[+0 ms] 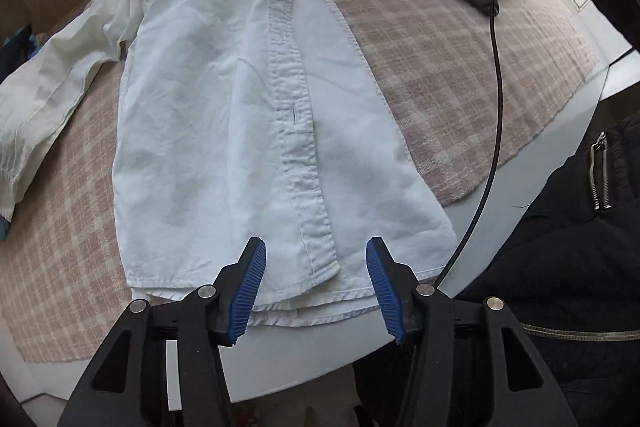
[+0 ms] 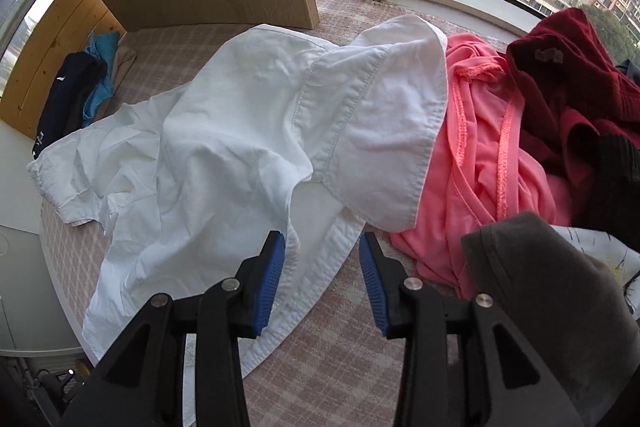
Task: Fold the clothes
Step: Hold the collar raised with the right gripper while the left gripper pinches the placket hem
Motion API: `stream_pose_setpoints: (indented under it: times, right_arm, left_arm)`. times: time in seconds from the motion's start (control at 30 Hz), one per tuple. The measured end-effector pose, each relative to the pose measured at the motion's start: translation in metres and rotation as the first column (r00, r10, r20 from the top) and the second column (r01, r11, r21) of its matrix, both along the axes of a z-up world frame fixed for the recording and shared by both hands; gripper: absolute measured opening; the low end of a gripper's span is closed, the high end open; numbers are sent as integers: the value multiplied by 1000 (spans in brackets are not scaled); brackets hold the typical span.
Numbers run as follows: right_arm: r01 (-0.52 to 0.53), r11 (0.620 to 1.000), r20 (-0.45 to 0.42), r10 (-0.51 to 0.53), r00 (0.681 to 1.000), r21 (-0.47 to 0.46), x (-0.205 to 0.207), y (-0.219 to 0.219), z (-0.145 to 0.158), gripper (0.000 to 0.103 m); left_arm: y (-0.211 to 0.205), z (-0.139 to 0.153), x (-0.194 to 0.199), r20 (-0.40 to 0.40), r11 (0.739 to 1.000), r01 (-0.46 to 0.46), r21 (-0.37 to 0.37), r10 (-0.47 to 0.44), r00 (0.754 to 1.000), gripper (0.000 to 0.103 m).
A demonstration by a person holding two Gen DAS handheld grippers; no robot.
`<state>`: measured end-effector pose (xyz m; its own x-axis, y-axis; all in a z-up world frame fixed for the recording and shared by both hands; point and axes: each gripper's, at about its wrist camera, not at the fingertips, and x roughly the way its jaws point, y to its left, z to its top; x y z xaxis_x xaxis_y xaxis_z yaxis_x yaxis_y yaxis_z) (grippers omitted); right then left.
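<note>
Fingers of both the left gripper (image 1: 316, 291) and right gripper (image 2: 322, 281) stand half-open, empty; the soft, light white shirt (image 1: 224, 115) looks best pinched at its six-o'clock hem.

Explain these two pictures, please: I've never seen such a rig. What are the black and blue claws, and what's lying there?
No robot: a person holds a gripper in each hand, with a camera on each looking along its jaws. One picture shows the left gripper over the hem of a white shirt spread on a checked cloth. The other shows the right gripper at the shirt's collar end, beside a pink garment and a dark red one. Both jaws stand open, holding nothing.
</note>
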<state>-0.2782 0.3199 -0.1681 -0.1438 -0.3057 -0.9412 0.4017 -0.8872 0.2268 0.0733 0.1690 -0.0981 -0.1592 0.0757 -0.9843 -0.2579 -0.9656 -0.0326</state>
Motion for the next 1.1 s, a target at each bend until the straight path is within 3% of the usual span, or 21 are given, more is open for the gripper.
stream_pose_setpoints:
  times: [0.13, 0.33, 0.43, 0.5, 0.57, 0.67, 0.83, 0.97, 1.07, 1.1]
  right_arm:
    - [-15, 999, 38, 16, 999, -47, 11, -6, -13, 39]
    - [-53, 998, 60, 55, 997, -35, 15, -26, -35, 38]
    - [-57, 998, 53, 59, 997, -30, 15, -30, -34, 25]
    - [-60, 998, 47, 61, 997, -27, 15, -31, -31, 23]
    - [-66, 998, 43, 67, 997, -23, 14, -32, -28, 16]
    - [-79, 997, 33, 80, 996, -11, 15, -35, -23, 14]
    - [-82, 997, 5, 82, 997, 8, 15, -30, -15, 13]
    - [-76, 996, 0, 76, 997, 35, 9, -35, -21, 13]
    - [-81, 992, -1, 82, 997, 97, 10, -39, -35, 13]
    - [-82, 991, 0, 83, 997, 109, 11, -39, -39, 13]
  left_arm:
    - [5, -27, -6, 39, 997, 19, -71, -16, 999, 50]
    - [-5, -28, -11, 39, 1000, -15, -16, 15, 999, 50]
    - [-13, -24, -11, 54, 998, -37, 43, 35, 998, 44]
    - [-21, -21, -11, 64, 996, -55, 73, 50, 997, 30]
    - [-27, -18, -11, 67, 993, -68, 99, 62, 996, 23]
    - [-31, -6, -10, 62, 982, -79, 169, 69, 996, 23]
    - [-2, 19, -10, 37, 958, -7, 288, -4, 999, 23]
    - [21, 7, -7, 59, 949, 29, 313, -50, 997, 22]
    - [29, -6, -11, 99, 912, -7, 410, -36, 994, 23]
    - [29, -5, -9, 99, 913, -6, 408, -37, 994, 25]
